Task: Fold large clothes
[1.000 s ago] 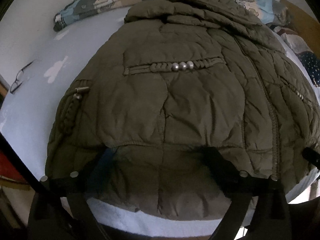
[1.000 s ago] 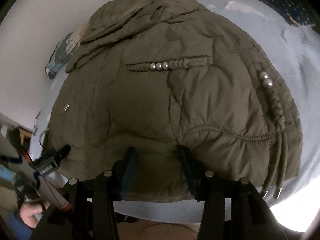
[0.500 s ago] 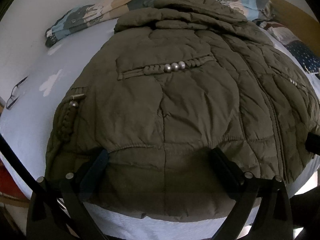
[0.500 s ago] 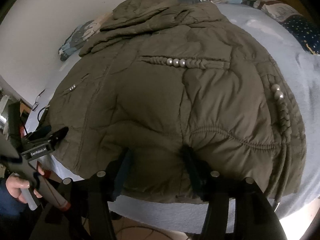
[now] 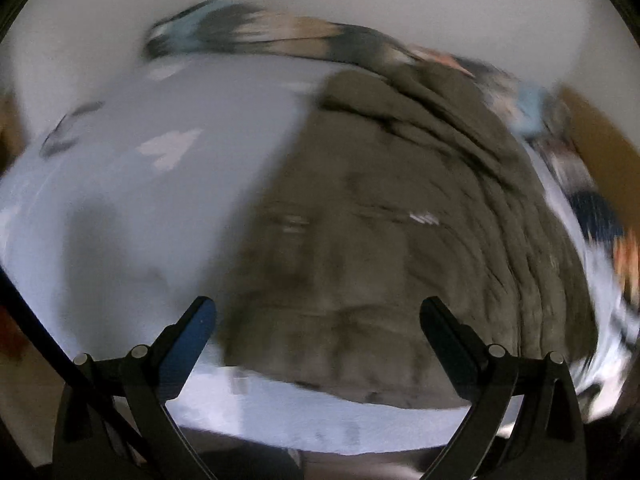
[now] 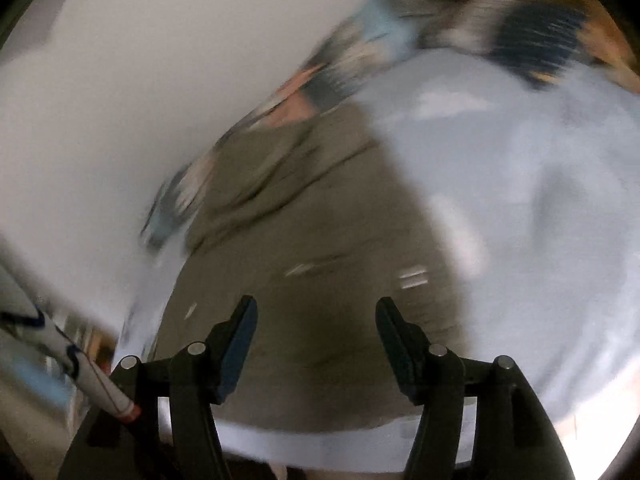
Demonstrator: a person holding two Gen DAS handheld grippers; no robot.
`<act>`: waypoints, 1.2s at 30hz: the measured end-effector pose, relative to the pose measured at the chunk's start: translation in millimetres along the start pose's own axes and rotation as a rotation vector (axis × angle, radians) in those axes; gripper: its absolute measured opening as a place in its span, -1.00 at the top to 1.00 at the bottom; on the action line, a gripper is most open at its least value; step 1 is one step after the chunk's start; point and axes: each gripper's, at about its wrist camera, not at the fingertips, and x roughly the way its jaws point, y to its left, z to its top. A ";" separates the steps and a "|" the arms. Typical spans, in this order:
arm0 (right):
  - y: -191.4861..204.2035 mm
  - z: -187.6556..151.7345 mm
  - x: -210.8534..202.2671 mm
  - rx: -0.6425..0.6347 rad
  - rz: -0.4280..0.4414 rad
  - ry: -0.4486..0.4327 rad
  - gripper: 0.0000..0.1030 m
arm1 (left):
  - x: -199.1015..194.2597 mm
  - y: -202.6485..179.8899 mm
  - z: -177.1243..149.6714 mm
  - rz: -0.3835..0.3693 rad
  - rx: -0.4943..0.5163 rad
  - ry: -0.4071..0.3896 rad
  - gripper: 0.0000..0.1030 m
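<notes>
An olive quilted jacket [image 5: 392,240] lies spread on a pale blue bed sheet [image 5: 132,208]; both views are motion-blurred. In the left wrist view my left gripper [image 5: 318,312] is open and empty, held above the jacket's near hem, its left finger over bare sheet. In the right wrist view the jacket [image 6: 312,280] fills the lower middle, and my right gripper [image 6: 316,312] is open and empty above its near hem. Neither gripper touches the cloth.
A patterned blanket or pillow [image 5: 280,40] lies along the far edge of the bed against a white wall [image 6: 140,80]. The other handheld gripper's handle [image 6: 80,364] shows at lower left in the right wrist view. Bare sheet [image 6: 520,200] lies right of the jacket.
Both grippers have let go of the jacket's hem and pulled back and up. The left one swung left, the right one swung right. Both views are now blurred by fast motion.
</notes>
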 end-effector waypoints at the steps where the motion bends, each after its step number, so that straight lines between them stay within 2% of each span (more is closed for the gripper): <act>1: -16.1 3.3 -2.7 0.061 -0.038 -0.014 -0.29 | 1.0 16.7 3.0 0.008 -0.067 0.010 -0.97; 4: -55.0 1.1 -0.4 0.230 -0.081 0.003 -0.29 | 13.0 54.1 4.5 -0.018 -0.238 0.066 -0.97; 8: -76.9 -5.3 8.2 0.348 -0.064 0.037 -0.29 | 29.6 65.4 0.0 -0.061 -0.310 0.122 -0.97; 13: -82.1 -11.9 20.1 0.408 -0.033 0.081 -0.29 | 39.9 74.1 -6.9 -0.124 -0.393 0.145 -0.97; 18: -75.4 -20.3 38.1 0.395 -0.008 0.136 -0.30 | 49.5 82.7 -19.2 -0.181 -0.478 0.179 -0.97; 20: -72.1 -24.5 41.4 0.383 -0.015 0.148 -0.37 | 57.8 82.1 -22.3 -0.193 -0.491 0.206 -0.97; 26: -57.5 -34.7 51.3 0.329 -0.017 0.199 -0.46 | 65.0 56.4 -23.3 -0.211 -0.398 0.224 -0.97; 29: -49.3 -42.3 57.7 0.313 -0.003 0.229 -0.46 | 64.1 31.1 -23.0 -0.228 -0.292 0.216 -0.97; 31: -42.8 -47.9 59.5 0.306 0.036 0.255 -0.45 | 61.9 12.2 -23.5 -0.221 -0.208 0.200 -0.85; 32: -37.3 -52.8 60.2 0.292 0.064 0.270 -0.42 | 60.5 2.4 -24.0 -0.202 -0.161 0.190 -0.79; 33: -31.4 -56.5 59.2 0.273 0.085 0.279 -0.38 | 59.8 -6.1 -24.9 -0.177 -0.118 0.180 -0.63; 34: -23.1 -58.5 57.7 0.238 0.102 0.276 -0.23 | 59.4 -13.5 -25.6 -0.151 -0.078 0.171 -0.51; 35: -17.1 -58.7 54.6 0.208 0.103 0.263 0.00 | 59.7 -17.3 -26.1 -0.133 -0.057 0.167 -0.49; 36: -14.1 -57.8 51.9 0.192 0.095 0.244 0.13 | 60.1 -20.1 -26.2 -0.118 -0.043 0.160 -0.46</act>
